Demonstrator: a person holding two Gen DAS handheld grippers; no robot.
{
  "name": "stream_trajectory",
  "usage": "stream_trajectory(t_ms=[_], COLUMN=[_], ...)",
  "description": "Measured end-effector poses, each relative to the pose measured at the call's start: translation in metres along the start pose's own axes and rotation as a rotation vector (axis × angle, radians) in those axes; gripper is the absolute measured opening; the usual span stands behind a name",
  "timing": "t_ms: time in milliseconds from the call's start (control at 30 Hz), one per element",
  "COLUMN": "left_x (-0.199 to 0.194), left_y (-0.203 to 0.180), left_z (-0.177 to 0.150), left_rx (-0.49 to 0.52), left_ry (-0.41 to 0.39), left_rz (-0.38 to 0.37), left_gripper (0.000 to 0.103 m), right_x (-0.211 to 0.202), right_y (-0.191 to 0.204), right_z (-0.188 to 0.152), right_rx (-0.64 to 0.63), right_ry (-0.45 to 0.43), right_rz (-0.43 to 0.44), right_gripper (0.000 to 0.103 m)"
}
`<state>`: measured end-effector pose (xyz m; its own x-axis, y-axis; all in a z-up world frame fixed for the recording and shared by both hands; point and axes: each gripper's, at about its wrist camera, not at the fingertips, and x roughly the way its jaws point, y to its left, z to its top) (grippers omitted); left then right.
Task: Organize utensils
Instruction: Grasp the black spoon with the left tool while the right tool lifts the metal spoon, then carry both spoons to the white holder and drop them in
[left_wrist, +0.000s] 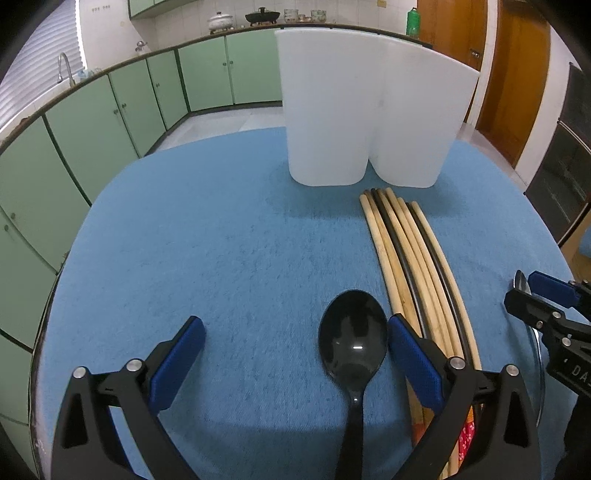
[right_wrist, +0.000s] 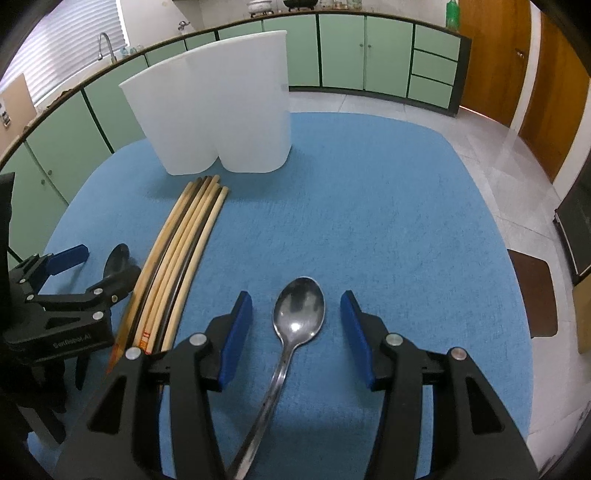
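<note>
On the blue table cover (right_wrist: 369, 206) stands a white two-part holder (left_wrist: 365, 110), chopsticks (left_wrist: 410, 254) before it. Left gripper (left_wrist: 295, 354) spread — black spoon (left_wrist: 352, 343) touching its right pad. Right gripper (right_wrist: 295, 332) spread — steel spoon (right_wrist: 299, 314) between, untouched.

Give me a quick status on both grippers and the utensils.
Left hand-held gripper open around black spoon. Right hand-held gripper open around metal spoon. Chopsticks lie before white holder; nothing blocking.
</note>
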<state>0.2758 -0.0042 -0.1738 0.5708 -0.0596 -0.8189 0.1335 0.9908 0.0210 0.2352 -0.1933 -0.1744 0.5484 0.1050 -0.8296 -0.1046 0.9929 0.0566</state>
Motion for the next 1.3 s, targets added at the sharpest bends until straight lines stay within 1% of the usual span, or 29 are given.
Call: stream_trajectory(t_ms=[100, 133, 167, 200, 233, 300, 333, 400, 433, 467, 533, 600, 667, 700, 733, 800, 867, 900, 1033, 1133, 1267, 1300], left_x=[0.002, -0.002, -0.003, -0.004, -0.005, -0.005, -0.006, -0.006, -0.006, -0.007, -0.012, -0.024, -0.042, -0.053, -0.058, -0.069, -0.079, -0.083, -0.095, -0.11, -0.124, -0.127], left_y=[0.006, 0.003, 0.005, 0.005, 0.005, -0.002, -0.005, -0.008, -0.008, -0.006, 0.0, 0.009, 0.017, 0.02, 0.022, 0.024, 0.022, 0.022, 0.018, 0.017, 0.015, 0.016], left_z=[0.006, -0.002, -0.001, -0.001, 0.006, 0.006, 0.008, 0.011, 0.012, 0.013, 0.014, 0.014, 0.014, 0.014, 0.012, 0.011, 0.01, 0.011, 0.019, 0.042, 0.085, 0.101], left_rx=[-0.012, -0.015, -0.017, -0.014, -0.009, 0.005, 0.019, 0.036, 0.037, 0.03, -0.006, -0.043, -0.07, -0.08, -0.083, -0.081, -0.059, -0.052, -0.056, -0.051, -0.039, -0.04], left_ry=[0.0, -0.002, -0.005, -0.01, -0.01, -0.01, -0.009, -0.011, -0.009, -0.008, -0.019, -0.074, -0.149, -0.201, -0.229, -0.292, -0.358, -0.385, -0.467, -0.53, -0.628, -0.661], left_rz=[-0.007, -0.011, -0.018, -0.027, -0.035, -0.053, -0.061, -0.08, -0.097, -0.114, -0.173, -0.213, -0.242, -0.255, -0.261, -0.257, -0.222, -0.209, -0.206, -0.207, -0.194, -0.192], left_gripper=[0.096, 0.094, 0.089, 0.082, 0.078, 0.06, 0.056, 0.037, 0.035, 0.035, 0.035, 0.035, 0.035, 0.035, 0.035, 0.035, 0.035, 0.035, 0.035, 0.035, 0.035, 0.035], right_x=[0.002, 0.002, 0.002, 0.003, 0.003, 0.004, 0.005, 0.005, 0.005, 0.003, -0.008, -0.022, -0.041, -0.048, -0.052, -0.062, -0.071, -0.073, -0.089, -0.107, -0.127, -0.133], right_y=[0.004, 0.004, 0.004, 0.004, 0.005, 0.006, 0.006, 0.004, 0.003, 0.001, -0.003, -0.003, -0.002, -0.003, -0.005, -0.01, -0.016, -0.016, -0.029, -0.033, -0.037, -0.037], right_z=[0.003, 0.003, 0.005, 0.006, 0.007, 0.01, 0.012, 0.013, 0.014, 0.014, 0.013, 0.011, 0.009, 0.01, 0.011, 0.012, 0.013, 0.019, 0.035, 0.057, 0.098, 0.113], right_rx=[0.0, 0.005, 0.017, 0.027, 0.041, 0.052, 0.056, 0.072, 0.079, 0.086, 0.081, 0.037, -0.024, -0.033, -0.032, -0.026, -0.026, -0.023, -0.006, -0.01, -0.025, -0.031], right_ry=[0.02, 0.029, 0.039, 0.047, 0.059, 0.078, 0.083, 0.094, 0.095, 0.089, 0.027, -0.058, -0.159, -0.19, -0.211, -0.267, -0.311, -0.325, -0.389, -0.446, -0.53, -0.564], right_rz=[-0.003, -0.006, -0.012, -0.013, -0.012, -0.028, -0.031, -0.016, 0.001, 0.024, 0.095, 0.106, 0.099, 0.124, 0.153, 0.206, 0.22, 0.224, 0.255, 0.273, 0.288, 0.284], right_gripper=[0.051, 0.05, 0.049, 0.048, 0.044, 0.035, 0.028, 0.028, 0.028, 0.028, 0.028, 0.028, 0.028, 0.028, 0.027, 0.027, 0.027, 0.027, 0.027, 0.027, 0.027, 0.027])
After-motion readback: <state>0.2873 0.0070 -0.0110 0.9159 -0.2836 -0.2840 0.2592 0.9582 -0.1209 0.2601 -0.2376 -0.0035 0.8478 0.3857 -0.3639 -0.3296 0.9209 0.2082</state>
